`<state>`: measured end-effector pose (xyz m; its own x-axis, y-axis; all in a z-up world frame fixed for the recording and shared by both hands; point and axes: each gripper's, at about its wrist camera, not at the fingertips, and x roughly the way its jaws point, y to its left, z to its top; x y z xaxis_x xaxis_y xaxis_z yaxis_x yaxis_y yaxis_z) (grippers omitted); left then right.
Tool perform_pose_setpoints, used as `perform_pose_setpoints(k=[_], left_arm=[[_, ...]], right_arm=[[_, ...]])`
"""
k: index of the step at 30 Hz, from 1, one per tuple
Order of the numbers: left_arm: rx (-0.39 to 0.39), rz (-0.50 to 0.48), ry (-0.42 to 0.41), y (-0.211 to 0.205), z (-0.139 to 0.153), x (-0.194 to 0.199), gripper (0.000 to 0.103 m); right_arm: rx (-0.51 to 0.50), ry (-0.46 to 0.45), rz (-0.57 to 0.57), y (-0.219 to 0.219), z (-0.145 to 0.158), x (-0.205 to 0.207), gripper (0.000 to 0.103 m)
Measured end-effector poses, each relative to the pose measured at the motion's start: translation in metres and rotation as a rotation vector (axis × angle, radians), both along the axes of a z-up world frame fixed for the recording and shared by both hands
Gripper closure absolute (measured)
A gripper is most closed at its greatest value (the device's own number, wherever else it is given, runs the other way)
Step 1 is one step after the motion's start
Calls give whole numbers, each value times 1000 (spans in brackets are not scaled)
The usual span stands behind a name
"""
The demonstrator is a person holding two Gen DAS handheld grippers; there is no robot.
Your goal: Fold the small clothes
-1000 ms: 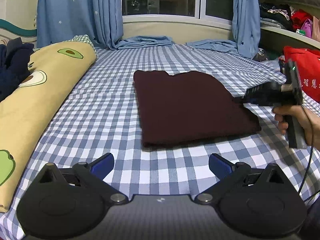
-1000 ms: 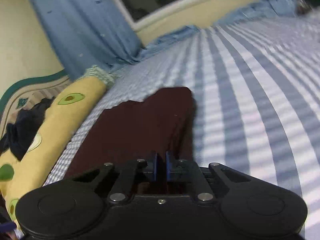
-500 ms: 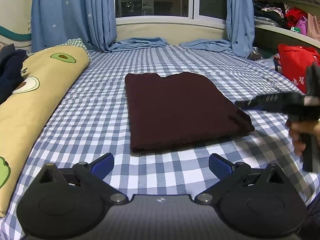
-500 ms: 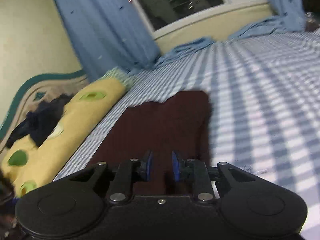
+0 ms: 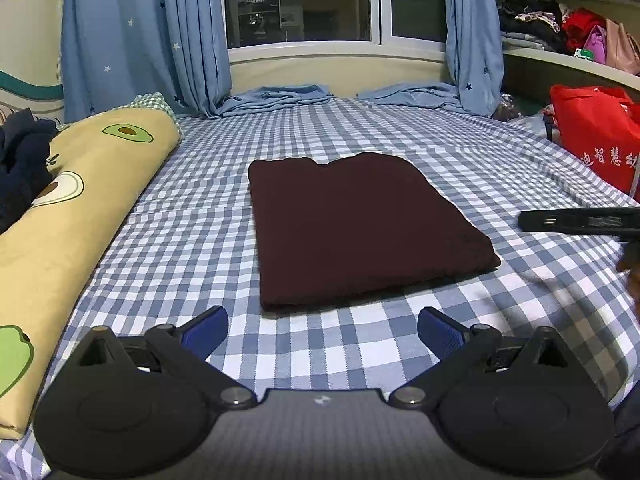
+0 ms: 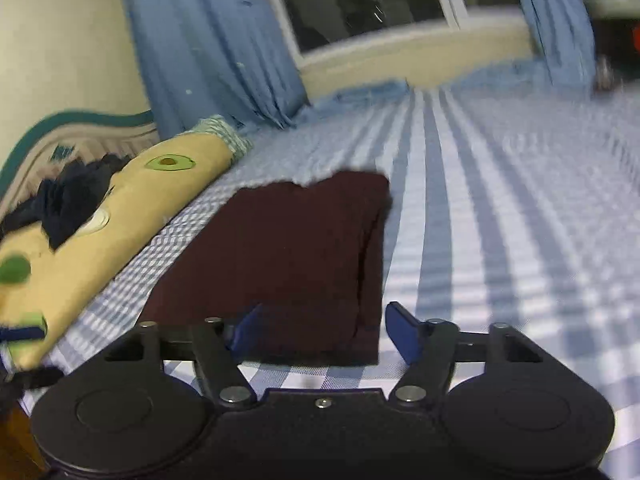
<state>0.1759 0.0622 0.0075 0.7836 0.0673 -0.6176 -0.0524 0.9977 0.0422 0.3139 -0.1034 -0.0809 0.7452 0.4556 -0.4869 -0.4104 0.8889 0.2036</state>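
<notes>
Left gripper sitting bottom-center, jaws wide apart, holding nothing. Right gripper also gaping, empty, near the cloth's edge. Folded maroon garment lying mid-frame on checked bedsheet; avocado pillow lying left.

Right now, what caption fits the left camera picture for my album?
Folded dark red cloth lies flat on the checked bed; left tongs open, holding nothing.

Dim indoor light, dark window; left view sharp, right view smeared, probably motion blur; fisheye-bent edges.
</notes>
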Motion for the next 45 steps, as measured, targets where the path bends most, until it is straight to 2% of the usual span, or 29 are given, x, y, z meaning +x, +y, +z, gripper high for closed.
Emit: perform_pose_setpoints(k=[3, 7, 10, 12, 18, 30, 45], left_arm=[[3, 2, 1, -1, -2, 0, 1], [-20, 5, -5, -1, -4, -2, 1], [-23, 11, -6, 0, -5, -2, 1], [-23, 14, -8, 0, -5, -2, 1], [-33, 11, -19, 1, -2, -3, 1], [-68, 10, -52, 3, -1, 0, 1], [-115, -38, -38, -4, -6, 19, 1]], right_arm=[[-54, -76, 20, -2, 19, -32, 10], [-99, -152, 26, 1, 31, -64, 1], [-148, -189, 7, 9, 32, -85, 1], [-173, -176, 6, 15, 26, -90, 1], [-132, -105, 4, 19, 16, -87, 1], [-152, -125, -30, 21, 20, -87, 1], [-159, -124, -71, 16, 24, -84, 1]])
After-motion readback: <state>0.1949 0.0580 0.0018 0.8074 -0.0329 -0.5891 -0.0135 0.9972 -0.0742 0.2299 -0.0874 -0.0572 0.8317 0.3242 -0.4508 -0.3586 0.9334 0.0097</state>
